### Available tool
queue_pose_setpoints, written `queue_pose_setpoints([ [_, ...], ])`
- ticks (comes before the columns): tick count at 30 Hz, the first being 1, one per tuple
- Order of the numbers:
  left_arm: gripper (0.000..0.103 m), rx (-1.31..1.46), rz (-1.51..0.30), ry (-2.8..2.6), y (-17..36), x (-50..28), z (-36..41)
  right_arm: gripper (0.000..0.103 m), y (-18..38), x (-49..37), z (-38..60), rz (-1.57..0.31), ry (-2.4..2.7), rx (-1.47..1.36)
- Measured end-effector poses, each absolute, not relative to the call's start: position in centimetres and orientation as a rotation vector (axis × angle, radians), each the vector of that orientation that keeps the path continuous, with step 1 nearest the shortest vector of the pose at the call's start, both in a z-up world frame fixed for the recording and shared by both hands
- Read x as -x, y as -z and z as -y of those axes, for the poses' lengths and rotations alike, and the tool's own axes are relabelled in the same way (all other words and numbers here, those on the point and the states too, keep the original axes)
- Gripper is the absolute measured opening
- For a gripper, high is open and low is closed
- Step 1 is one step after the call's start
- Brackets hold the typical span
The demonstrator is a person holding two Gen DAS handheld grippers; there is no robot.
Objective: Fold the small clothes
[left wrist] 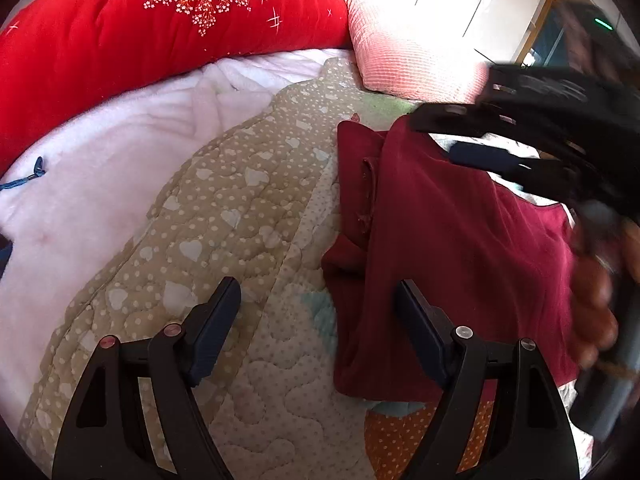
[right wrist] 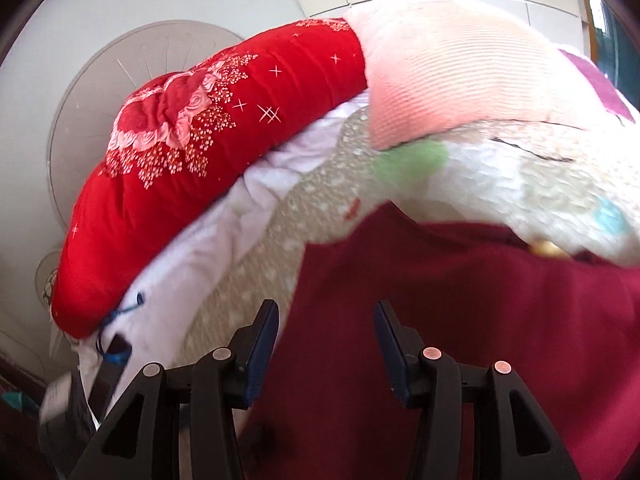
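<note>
**On the bed: contents ahead of both pairs of jaws**

Bed surface: a quilted bedspread (left wrist: 224, 216), tan with pale hearts and dots, turning to cream, green and orange patches. It lies under and ahead of the left jaws; in the right wrist view it runs ahead and to the right of the right jaws.

White fleece blanket (left wrist: 100, 184): spread to the left of the left jaws, between the bedspread and the red quilt. A blue cord (left wrist: 24, 178) lies at its left edge.

Red quilt (left wrist: 140, 32): rolled, printed with pink roses and white sprigs, well ahead and to the left of both pairs of jaws.

Pink ribbed pillow (left wrist: 400, 56): beside the red quilt's right end, far ahead of the left jaws.

Maroon garment (left wrist: 460, 248): the task's item, lying on the bedspread, partly folded with a doubled layer along its left edge. It sits ahead and to the right of the left jaws, the right-hand finger overlapping its lower left part in the view. In the right wrist view it fills the area between, under and ahead of the right jaws.

Left gripper (left wrist: 318, 316): jaws spread apart, holding nothing, over the bedspread at the garment's left edge.

Right gripper (right wrist: 326, 340): jaws spread apart, nothing pinched between them, maroon cloth below. In the left wrist view it appears blurred, upper right, over the garment's far edge.
</note>
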State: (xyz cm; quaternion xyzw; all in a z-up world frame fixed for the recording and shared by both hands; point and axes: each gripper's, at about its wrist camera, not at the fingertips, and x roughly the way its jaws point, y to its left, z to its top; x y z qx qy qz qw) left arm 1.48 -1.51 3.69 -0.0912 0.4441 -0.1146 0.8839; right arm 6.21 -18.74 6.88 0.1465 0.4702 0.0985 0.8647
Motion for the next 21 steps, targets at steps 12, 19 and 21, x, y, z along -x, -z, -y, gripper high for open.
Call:
queue_pose_setpoints([
  [12, 0.08, 0.211, -0.94, 0.245, -3.3, -2.3, 1.3, 0.009, -4.1, -10.7, 16.1, -1.052, -0.219, -0.131],
  [19, 0.081, 0.199, -0.936, 0.238, -3.3, -2.4, 1.6, 0.013, -2.7, -10.7, 15.7, -1.05, -0.233, -0.131],
  [21, 0.081, 0.193, -0.933, 0.236, -3.3, -2.3, 1.7, 0.027, -3.7, -10.1, 16.4, -1.05, -0.265, -0.187],
])
